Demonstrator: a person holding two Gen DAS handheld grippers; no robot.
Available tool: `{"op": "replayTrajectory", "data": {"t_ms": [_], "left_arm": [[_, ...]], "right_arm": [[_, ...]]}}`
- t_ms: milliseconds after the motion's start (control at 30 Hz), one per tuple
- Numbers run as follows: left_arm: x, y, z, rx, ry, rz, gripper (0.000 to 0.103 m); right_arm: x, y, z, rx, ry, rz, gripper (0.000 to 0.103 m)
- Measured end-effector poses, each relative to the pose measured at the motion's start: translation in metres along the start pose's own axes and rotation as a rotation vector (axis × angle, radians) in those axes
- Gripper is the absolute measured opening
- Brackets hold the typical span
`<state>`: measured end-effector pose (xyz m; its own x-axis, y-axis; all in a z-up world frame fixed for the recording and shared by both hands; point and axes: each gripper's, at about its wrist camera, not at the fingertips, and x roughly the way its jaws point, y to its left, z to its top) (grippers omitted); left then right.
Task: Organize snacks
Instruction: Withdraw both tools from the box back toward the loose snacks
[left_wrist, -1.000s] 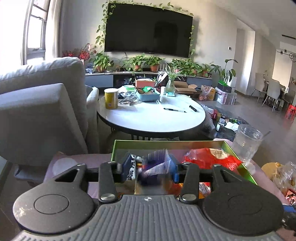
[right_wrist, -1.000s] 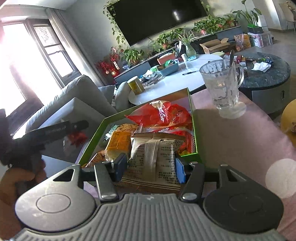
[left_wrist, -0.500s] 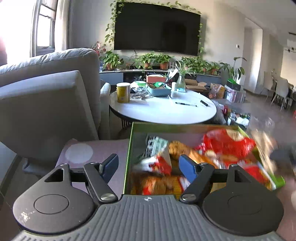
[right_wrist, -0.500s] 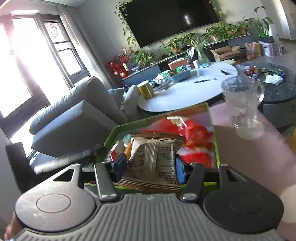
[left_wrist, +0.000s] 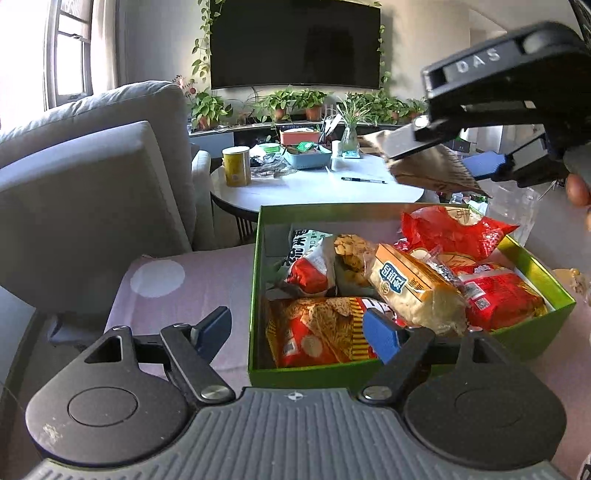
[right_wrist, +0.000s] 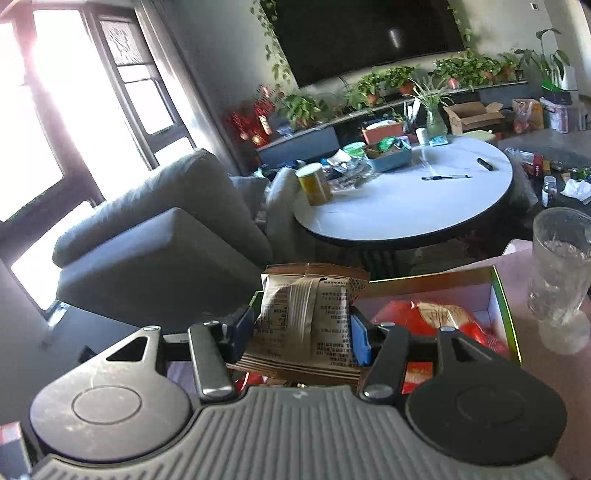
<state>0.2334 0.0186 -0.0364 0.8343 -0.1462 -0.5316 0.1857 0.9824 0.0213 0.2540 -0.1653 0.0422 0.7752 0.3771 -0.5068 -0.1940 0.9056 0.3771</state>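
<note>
A green box (left_wrist: 255, 295) on the pink cloth holds several snack packets: a red bag (left_wrist: 454, 232), a yellow bread pack (left_wrist: 413, 291) and an orange-red noodle pack (left_wrist: 314, 332). My left gripper (left_wrist: 297, 334) hangs low at the box's near left corner. Its jaws are opening and the pads touch nothing, though the corner shows between them. My right gripper (right_wrist: 301, 332) is shut on a brown snack packet (right_wrist: 303, 321), held above the green box (right_wrist: 502, 295). In the left wrist view, that right gripper (left_wrist: 443, 158) carries the brown packet (left_wrist: 432, 173) over the box's far right side.
A clear glass (right_wrist: 561, 273) stands on the cloth right of the box. Beyond the box is a round white table (left_wrist: 295, 184) with a yellow can (left_wrist: 236, 166) and pens. A grey armchair (left_wrist: 92, 184) fills the left.
My left gripper let go of a small bluish packet, opened wide and sank toward the box. My right gripper carried the brown packet up and leftward over the box.
</note>
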Motion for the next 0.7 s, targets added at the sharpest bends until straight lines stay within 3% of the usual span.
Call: {"op": "replayTrajectory", "data": {"t_ms": [100,467,600,700], "left_arm": [[0.007,-0.005,-0.002,0.029,0.028,0.004,0.075],[-0.003,-0.011,-0.008,-0.015,0.008,0.013,0.070],[-0.006,-0.011,-0.009,-0.026,0.008,0.010,0.071],[-0.008,-0.010,-0.011,-0.038,0.004,-0.002,0.071]], "right_arm": [[0.003,0.002,-0.002,-0.017,0.013,0.006,0.074],[0.022,0.000,0.005,-0.014,0.055,0.035,0.075],[0.037,0.001,0.007,-0.004,0.074,-0.003,0.076],[0.032,0.000,0.005,0.003,0.039,-0.033,0.078]]}}
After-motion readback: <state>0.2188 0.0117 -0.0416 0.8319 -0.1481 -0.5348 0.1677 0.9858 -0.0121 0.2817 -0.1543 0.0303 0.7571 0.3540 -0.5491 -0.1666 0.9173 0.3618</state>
